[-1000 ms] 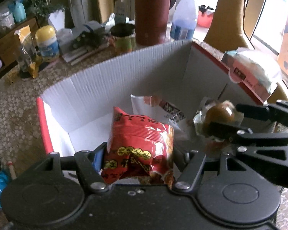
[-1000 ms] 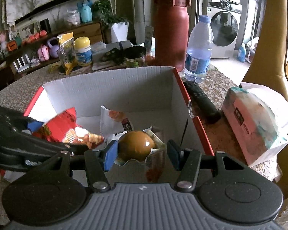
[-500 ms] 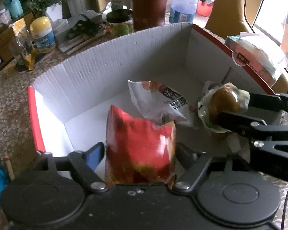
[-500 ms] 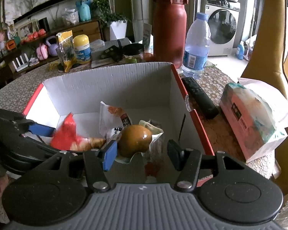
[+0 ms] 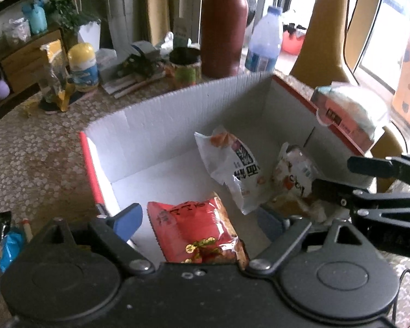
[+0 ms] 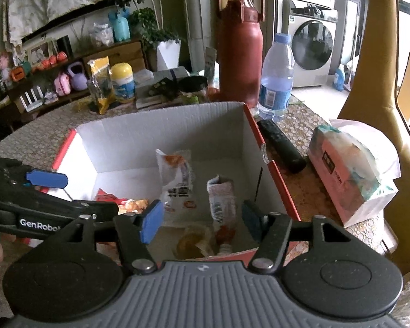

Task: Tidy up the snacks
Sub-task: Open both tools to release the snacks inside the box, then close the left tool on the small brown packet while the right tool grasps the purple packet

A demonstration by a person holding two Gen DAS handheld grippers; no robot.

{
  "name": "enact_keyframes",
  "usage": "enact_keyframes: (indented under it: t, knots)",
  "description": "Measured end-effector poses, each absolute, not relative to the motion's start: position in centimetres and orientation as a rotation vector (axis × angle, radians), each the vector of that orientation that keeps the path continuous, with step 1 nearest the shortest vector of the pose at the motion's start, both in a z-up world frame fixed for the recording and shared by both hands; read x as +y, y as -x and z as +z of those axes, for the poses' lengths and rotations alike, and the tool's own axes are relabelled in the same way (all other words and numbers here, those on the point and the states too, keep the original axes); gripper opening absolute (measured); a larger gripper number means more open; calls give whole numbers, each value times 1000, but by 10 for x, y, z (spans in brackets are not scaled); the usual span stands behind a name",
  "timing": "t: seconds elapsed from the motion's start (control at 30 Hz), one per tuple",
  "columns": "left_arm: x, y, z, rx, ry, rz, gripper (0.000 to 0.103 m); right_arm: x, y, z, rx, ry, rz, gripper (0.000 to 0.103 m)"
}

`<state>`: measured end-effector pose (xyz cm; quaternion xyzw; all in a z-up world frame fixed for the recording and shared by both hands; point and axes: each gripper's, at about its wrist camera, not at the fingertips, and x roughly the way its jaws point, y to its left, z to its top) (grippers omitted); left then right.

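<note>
A white cardboard box [image 5: 177, 125] with red outer edges stands open on a patterned table [image 5: 27, 153], and both grippers hang over its near side. The left gripper [image 5: 199, 218] has its jaws opening, spread wide; a red snack bag [image 5: 196, 227] lies on the box floor below the gap, and neither blue pad touches it. The right gripper [image 6: 202, 216] is also opening its jaws, with nothing pressed between them. Beneath it, in the near right corner of the box, a brown egg in a clear wrapper [image 6: 191, 242] rests on the floor beside a slim packet [image 6: 221, 199] that leans upright. A white snack bag [image 5: 232, 169] leans near the middle of the box, between the red bag and the slim packet. Behind the box stand a tall dark-red flask [image 6: 240, 52] and a water bottle [image 6: 277, 79]. To the right of the box lie a black remote [image 6: 281, 145] and a pack of tissues [image 6: 350, 169].
</note>
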<state>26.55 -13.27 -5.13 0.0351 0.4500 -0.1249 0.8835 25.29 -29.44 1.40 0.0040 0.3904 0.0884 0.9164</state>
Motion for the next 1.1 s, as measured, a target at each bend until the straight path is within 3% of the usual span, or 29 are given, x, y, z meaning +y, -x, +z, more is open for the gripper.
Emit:
enact_keyframes:
  t: [0.33,0.4,0.87,1.1]
  knots:
    - [-106,-232,-18,845,-44,-258,93,-281,-225,39,769,-12,191,73]
    - [-100,-224,-12,828,-41,-254,95,-278,-219,43,758,-10,194,80]
    - [-53,-161,28,693,8,-243,102,-245,-174,73,692,-39,284,83]
    - [-24,-134,39,640,40,-210,103,-215,-152,84,658,-36,360,100]
